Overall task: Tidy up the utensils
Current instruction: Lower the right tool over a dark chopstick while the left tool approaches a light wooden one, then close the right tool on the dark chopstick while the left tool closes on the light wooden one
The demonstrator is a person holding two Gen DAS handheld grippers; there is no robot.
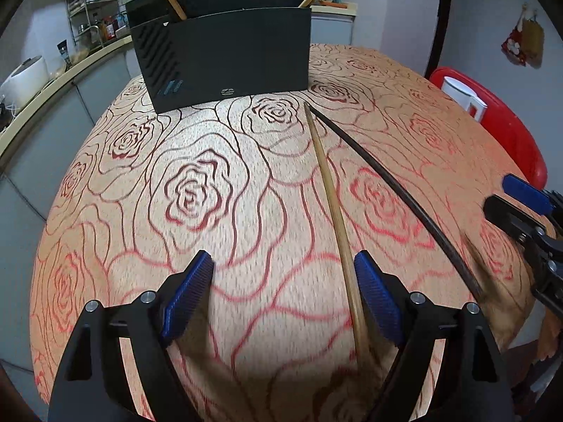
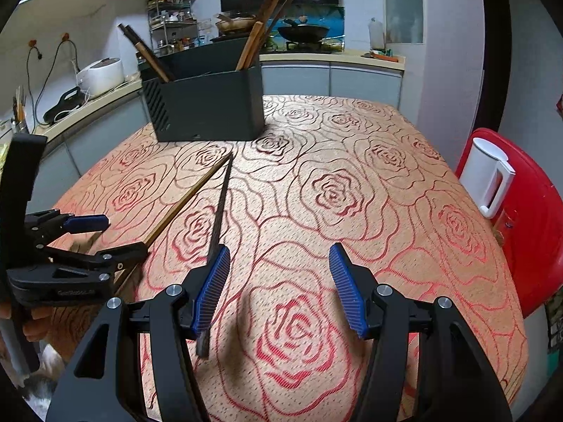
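A light wooden chopstick (image 1: 330, 197) and a dark chopstick (image 1: 397, 186) lie on the rose-patterned tablecloth, their far tips meeting near a black utensil holder (image 1: 225, 59). The holder has several chopsticks (image 2: 262, 24) standing in it. My left gripper (image 1: 281, 292) is open, and the light chopstick runs just inside its right pad (image 1: 378, 302). My right gripper (image 2: 278, 288) is open, and the dark chopstick (image 2: 218, 207) passes under its left pad (image 2: 211, 288). The light chopstick (image 2: 190, 193) also shows in the right wrist view, running under the left gripper (image 2: 88, 235).
A white kettle (image 2: 487, 172) stands on a red chair (image 2: 527, 218) at the table's right edge. A kitchen counter (image 2: 105, 95) with a rice cooker (image 2: 100, 72) and a stove with a wok (image 2: 302, 31) runs behind the table (image 2: 387, 193).
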